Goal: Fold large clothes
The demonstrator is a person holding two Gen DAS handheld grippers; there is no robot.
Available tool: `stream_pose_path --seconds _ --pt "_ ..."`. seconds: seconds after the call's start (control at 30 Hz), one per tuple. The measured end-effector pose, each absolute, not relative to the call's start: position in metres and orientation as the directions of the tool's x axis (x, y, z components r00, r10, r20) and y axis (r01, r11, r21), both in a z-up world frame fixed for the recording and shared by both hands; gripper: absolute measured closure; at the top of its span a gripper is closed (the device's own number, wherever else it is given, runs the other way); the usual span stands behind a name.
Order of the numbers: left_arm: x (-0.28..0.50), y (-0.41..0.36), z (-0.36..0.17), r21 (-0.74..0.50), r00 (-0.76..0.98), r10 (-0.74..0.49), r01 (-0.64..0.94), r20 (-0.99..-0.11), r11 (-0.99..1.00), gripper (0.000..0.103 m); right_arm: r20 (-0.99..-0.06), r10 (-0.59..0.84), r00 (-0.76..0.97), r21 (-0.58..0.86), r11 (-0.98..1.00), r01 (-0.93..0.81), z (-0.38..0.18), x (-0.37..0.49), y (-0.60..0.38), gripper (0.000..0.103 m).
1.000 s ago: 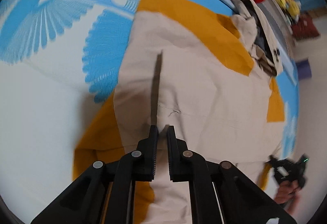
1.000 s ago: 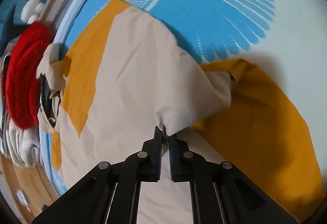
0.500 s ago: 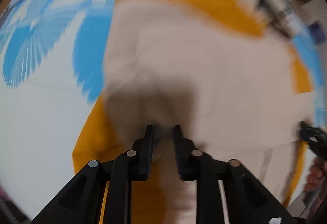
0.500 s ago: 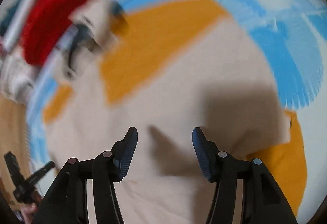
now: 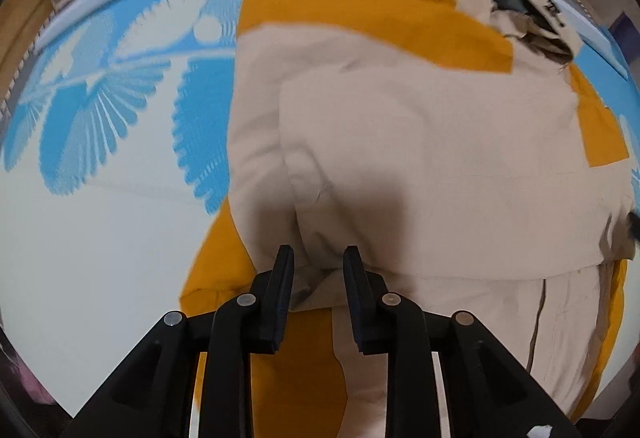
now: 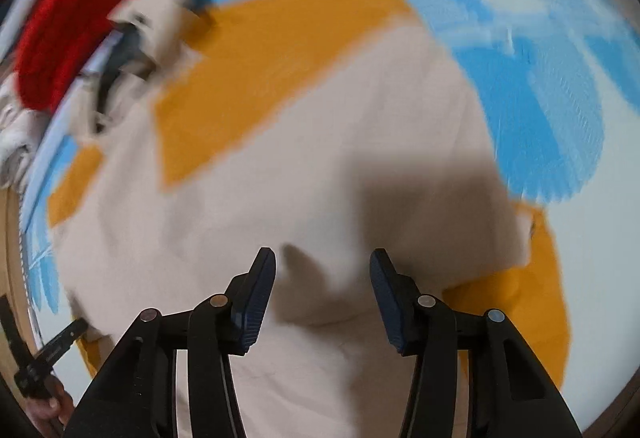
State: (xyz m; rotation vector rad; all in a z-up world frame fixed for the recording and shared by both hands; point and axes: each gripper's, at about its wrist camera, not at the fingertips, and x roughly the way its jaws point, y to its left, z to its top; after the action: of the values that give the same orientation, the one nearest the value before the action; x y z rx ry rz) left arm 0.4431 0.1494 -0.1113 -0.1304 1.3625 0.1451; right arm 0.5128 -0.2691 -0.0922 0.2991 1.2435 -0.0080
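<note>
Both grippers let go since a second ago: right gripper (image 6: 322, 278) jaws wide, left gripper (image 5: 318, 278) half-parted. Beige-and-mustard garment (image 5: 420, 142) fold laid; you regrip next edge.

text: none legible | labels: none | brands: none | numbers: none | signs: none

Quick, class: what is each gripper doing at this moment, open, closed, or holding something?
Left gripper: open, jaws apart over the beige and orange garment, gripping nothing.
Right gripper: open wide above the same garment, holding nothing.
</note>
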Motion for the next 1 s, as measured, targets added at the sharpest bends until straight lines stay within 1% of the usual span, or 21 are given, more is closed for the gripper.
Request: stream_pose_path --seconds 0.13,0.23,0.4,0.53,0.67,0.77,0.9,1.0 --pt "0.436 0.147 -0.091 -0.004 0.242 0.039 -0.172 -0.970 0.985 0.080 -0.856 0.131 0.500 0.182 0.982 0.052 -0.033 0.502 -0.257 0.053" --pt "0.436 0.140 -0.079 0.008 0.266 0.053 -0.165 -0.963 0.986 0.080 -0.811 0.123 0.572 0.150 0.989 0.001 -0.005 0.493 -0.249 0.053" --pt "0.420 0.123 -0.058 0.008 0.312 0.057 -0.158 -0.948 0.987 0.080 -0.770 0.146 0.621 0.149 0.988 -0.047 0.019 0.476 -0.239 0.053" --pt "0.408 0.113 -0.044 0.014 0.342 0.061 -0.138 -0.938 0.990 0.080 -0.752 0.160 0.640 0.150 0.986 -0.070 0.025 0.458 -0.240 0.053" --pt "0.394 0.101 -0.033 0.016 0.374 0.058 -0.114 -0.926 0.993 0.080 -0.728 0.147 0.669 0.115 0.989 -0.092 0.032 0.438 -0.244 0.054" --pt "0.387 0.093 -0.031 0.037 0.386 0.074 -0.102 -0.920 0.994 0.080 -0.727 0.153 0.669 0.115 0.988 -0.100 0.031 0.429 -0.250 0.061" --pt "0.387 0.087 -0.031 0.050 0.390 0.082 -0.091 -0.917 0.995 0.080 -0.732 0.161 0.662 0.125 0.987 -0.102 0.031 0.425 -0.259 0.090" --pt "0.389 0.088 -0.021 0.049 0.420 0.082 -0.089 -0.904 0.995 0.080 -0.740 0.133 0.660 0.111 0.991 -0.075 0.034 0.428 -0.267 0.091"
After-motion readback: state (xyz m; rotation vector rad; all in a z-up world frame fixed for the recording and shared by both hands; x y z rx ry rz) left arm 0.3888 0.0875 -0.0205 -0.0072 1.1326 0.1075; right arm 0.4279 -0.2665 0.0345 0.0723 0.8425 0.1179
